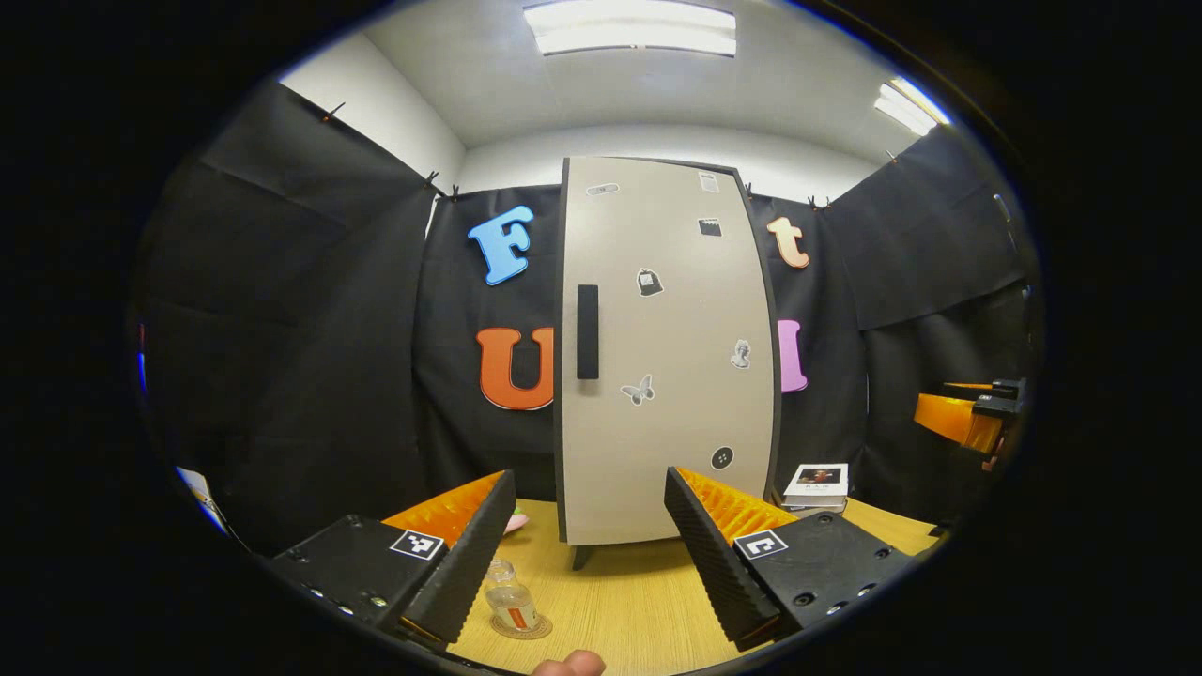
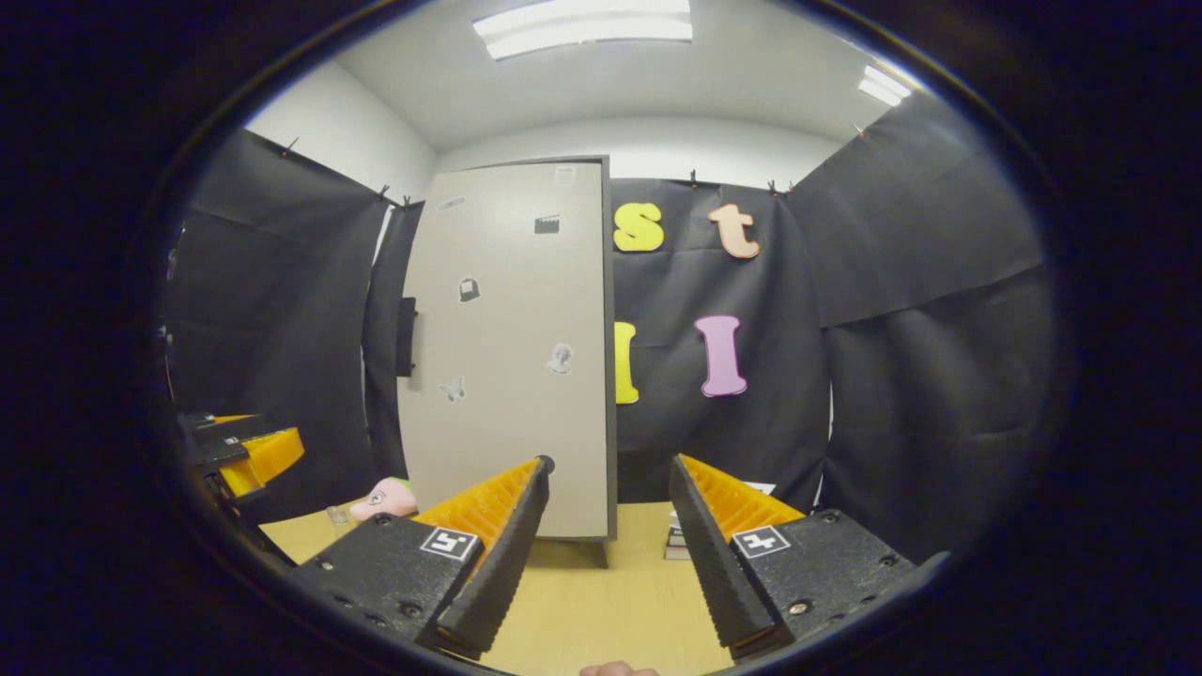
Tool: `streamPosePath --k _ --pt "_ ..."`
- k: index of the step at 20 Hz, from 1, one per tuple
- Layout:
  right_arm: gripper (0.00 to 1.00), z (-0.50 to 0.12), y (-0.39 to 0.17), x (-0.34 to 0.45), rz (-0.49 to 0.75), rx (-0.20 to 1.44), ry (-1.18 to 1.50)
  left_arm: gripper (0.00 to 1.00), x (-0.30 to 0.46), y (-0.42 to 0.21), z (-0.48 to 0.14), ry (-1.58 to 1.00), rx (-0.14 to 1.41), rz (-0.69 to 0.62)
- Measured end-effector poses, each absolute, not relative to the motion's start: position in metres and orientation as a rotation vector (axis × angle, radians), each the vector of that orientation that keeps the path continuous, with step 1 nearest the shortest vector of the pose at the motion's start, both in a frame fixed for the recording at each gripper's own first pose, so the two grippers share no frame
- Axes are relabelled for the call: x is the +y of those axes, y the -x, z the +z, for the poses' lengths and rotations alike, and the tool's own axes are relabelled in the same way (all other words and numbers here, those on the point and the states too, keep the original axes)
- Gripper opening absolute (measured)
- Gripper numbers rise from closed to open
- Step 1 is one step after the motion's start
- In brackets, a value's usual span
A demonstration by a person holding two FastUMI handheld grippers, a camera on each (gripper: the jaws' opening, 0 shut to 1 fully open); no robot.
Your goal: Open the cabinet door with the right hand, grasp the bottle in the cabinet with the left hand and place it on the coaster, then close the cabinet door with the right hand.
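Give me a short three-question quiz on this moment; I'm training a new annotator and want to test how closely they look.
1. True or false: the cabinet door is shut.
2. Where does the bottle stand?
A. inside the cabinet
B. on the coaster
C. on the books
3. Fill in: the left gripper and the right gripper both have their jaws ____, holding nothing.

Key
1. True: the door lies flat, its handle untouched.
2. B: the bottle is upright on the coaster on the table.
3. Open.
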State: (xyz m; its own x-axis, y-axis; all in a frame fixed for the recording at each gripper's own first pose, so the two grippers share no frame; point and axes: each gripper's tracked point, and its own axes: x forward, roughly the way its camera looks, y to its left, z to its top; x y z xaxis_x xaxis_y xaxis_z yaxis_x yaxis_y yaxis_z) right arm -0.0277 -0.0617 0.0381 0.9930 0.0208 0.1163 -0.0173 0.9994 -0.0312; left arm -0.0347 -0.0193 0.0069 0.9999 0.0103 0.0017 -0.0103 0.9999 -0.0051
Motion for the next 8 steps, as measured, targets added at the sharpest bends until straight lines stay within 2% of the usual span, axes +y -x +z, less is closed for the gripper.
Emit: streamPosePath --k 8 --pt "0.84 0.0318 0.022 -0.0581 0.033 -0.102 0.011 0.96 -0.025 0.0359 0.0029 0.016 0.004 -0.005"
